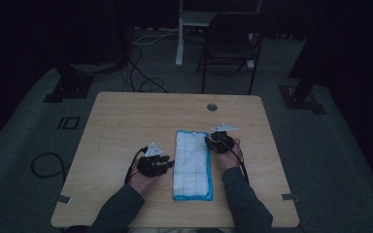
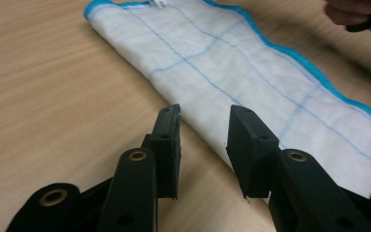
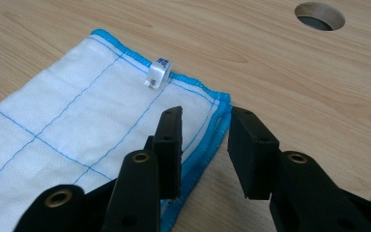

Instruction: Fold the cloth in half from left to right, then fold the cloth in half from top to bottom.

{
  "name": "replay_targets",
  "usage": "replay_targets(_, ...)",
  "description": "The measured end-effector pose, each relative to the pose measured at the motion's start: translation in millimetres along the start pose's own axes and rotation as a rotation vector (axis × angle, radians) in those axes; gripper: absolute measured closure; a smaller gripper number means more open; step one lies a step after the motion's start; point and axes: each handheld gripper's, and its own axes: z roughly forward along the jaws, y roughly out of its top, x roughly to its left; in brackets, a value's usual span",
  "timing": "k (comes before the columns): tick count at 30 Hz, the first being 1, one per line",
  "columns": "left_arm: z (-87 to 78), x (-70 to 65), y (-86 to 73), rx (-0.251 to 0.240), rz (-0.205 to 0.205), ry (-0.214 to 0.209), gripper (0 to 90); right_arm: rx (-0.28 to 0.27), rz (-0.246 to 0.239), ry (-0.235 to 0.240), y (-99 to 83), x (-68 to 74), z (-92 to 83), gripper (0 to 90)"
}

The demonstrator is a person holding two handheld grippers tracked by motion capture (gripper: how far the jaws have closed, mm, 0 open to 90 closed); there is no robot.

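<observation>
A white cloth with a blue hem and thin blue grid lines lies folded in a long strip on the wooden table, running away from me. My left gripper rests at the strip's left long edge. In the left gripper view the cloth edge passes just in front of that gripper, whose jaws stand apart with nothing pressed between them. My right gripper is at the strip's far right corner. In the right gripper view it hangs open over the blue hem of the cloth, near a small white tag.
A round cable hole sits in the table beyond the cloth, also seen in the right gripper view as the hole. A dark folding chair stands behind the table. Cables lie on the floor at left.
</observation>
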Motion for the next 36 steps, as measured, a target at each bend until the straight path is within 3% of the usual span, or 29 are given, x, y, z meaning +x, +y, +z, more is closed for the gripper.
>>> replay_targets(20,14.4,28.6,24.7,-0.014,-0.010,0.050,63.9,-0.006,-0.002,0.004,1.5,-2.6,-2.3,65.5)
replay_targets(23,18.1,35.9,28.5,-0.020,-0.032,0.058,63.9,-0.006,-0.001,0.005,2.6,-3.0,-2.5,65.2)
replay_targets(36,26.7,50.6,43.8,-0.035,-0.058,0.088,62.4,-0.010,0.012,0.003,7.1,-4.8,-0.2,64.1)
